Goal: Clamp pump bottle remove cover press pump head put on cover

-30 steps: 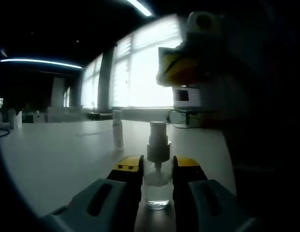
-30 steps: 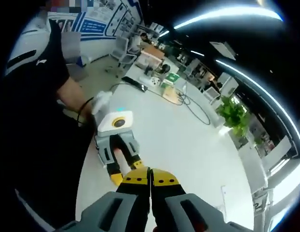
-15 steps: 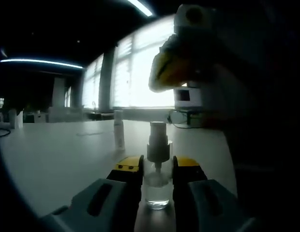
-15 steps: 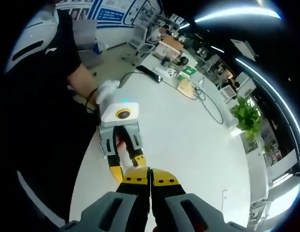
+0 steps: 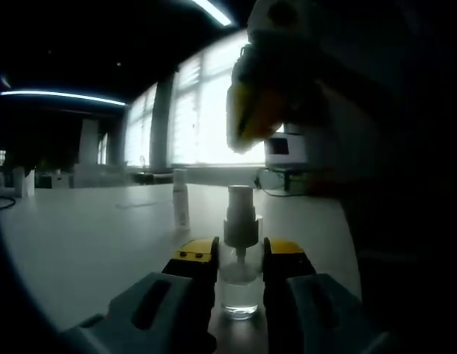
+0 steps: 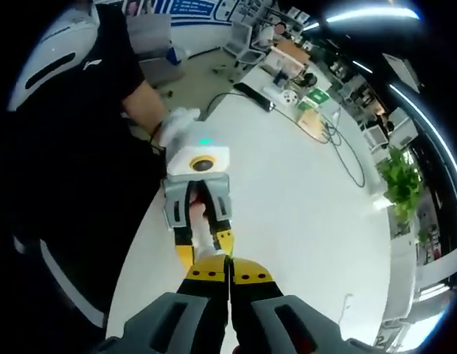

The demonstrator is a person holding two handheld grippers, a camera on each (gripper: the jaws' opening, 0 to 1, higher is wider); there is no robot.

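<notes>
A clear pump bottle (image 5: 239,284) stands upright on the white table (image 5: 88,236), its white pump head (image 5: 241,214) bare. My left gripper (image 5: 239,251) is shut on the bottle's body. The clear cover (image 5: 180,198) stands on the table farther back to the left. My right gripper (image 5: 250,122) hangs above the pump head with its jaws together and nothing between them. In the right gripper view, my right gripper (image 6: 229,267) looks down on the left gripper (image 6: 205,247) and the bottle (image 6: 203,225) in it.
A person in a black shirt stands at the table's left edge, a white-gloved hand (image 6: 177,122) on the left gripper. Cables and small boxes (image 6: 287,96) lie at the far end of the table (image 6: 287,214). A plant (image 6: 402,181) stands beyond it.
My right gripper has moved in over the pump head, closer to the left gripper and the bottle. The left gripper, bottle and cover have stayed put.
</notes>
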